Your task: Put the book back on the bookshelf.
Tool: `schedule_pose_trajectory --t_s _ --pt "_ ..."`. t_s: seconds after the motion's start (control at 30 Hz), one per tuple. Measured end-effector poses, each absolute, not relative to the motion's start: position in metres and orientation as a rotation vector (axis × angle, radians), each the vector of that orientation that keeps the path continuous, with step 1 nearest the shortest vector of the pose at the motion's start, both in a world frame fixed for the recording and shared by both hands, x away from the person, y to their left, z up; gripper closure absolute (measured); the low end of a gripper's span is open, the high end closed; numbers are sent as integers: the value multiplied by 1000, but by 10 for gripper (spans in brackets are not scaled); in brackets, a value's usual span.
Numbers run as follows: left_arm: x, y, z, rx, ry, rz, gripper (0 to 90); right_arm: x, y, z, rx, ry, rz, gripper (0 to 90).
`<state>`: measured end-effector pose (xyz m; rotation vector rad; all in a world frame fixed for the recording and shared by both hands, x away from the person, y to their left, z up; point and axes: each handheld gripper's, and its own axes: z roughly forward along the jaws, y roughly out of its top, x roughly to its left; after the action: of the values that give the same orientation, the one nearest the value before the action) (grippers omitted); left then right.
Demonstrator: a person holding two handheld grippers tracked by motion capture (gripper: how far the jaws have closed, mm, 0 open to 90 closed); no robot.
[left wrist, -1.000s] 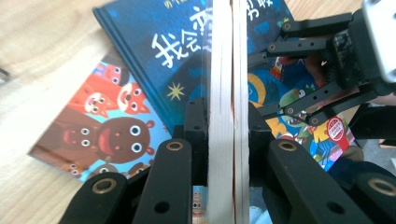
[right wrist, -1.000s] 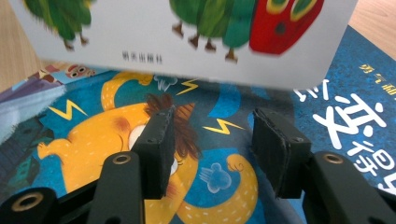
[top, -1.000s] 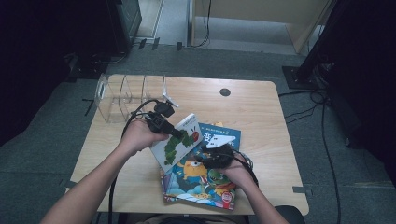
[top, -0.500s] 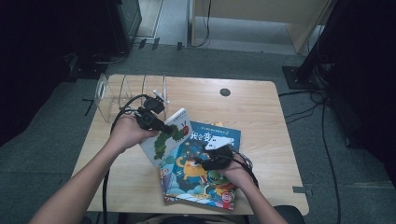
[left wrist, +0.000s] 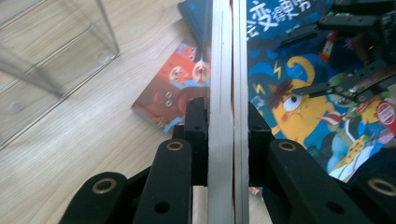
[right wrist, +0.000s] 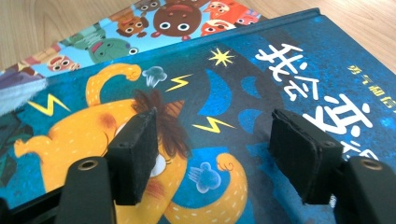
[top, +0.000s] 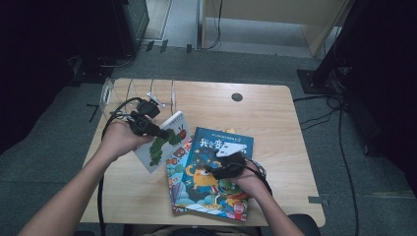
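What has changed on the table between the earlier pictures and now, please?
The left gripper, shut on the white caterpillar book, has carried it left toward the clear rack. The right gripper has just been opening its jaws, nothing between them, over the blue book. Both flat books stayed put.

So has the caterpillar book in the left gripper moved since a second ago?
Yes. The caterpillar book, clamped in the left gripper, has shifted left toward the clear acrylic rack and off the blue monster book, and sits higher in the high view.

High view looks down over the table point(top: 275, 113); both gripper views closely share the blue book point(top: 216, 172).
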<state>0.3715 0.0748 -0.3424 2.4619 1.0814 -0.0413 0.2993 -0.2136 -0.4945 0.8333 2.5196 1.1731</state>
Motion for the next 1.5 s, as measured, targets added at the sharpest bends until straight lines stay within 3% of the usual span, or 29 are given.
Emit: schedule_pose_trajectory --t_s 0.9,1.5 --pt "400 118 -291 2395 1247 0 777 300 -211 -495 843 2516 1162 286" --pt "439 110 -257 2386 1319 82 778 300 -210 -494 851 2515 1161 286"
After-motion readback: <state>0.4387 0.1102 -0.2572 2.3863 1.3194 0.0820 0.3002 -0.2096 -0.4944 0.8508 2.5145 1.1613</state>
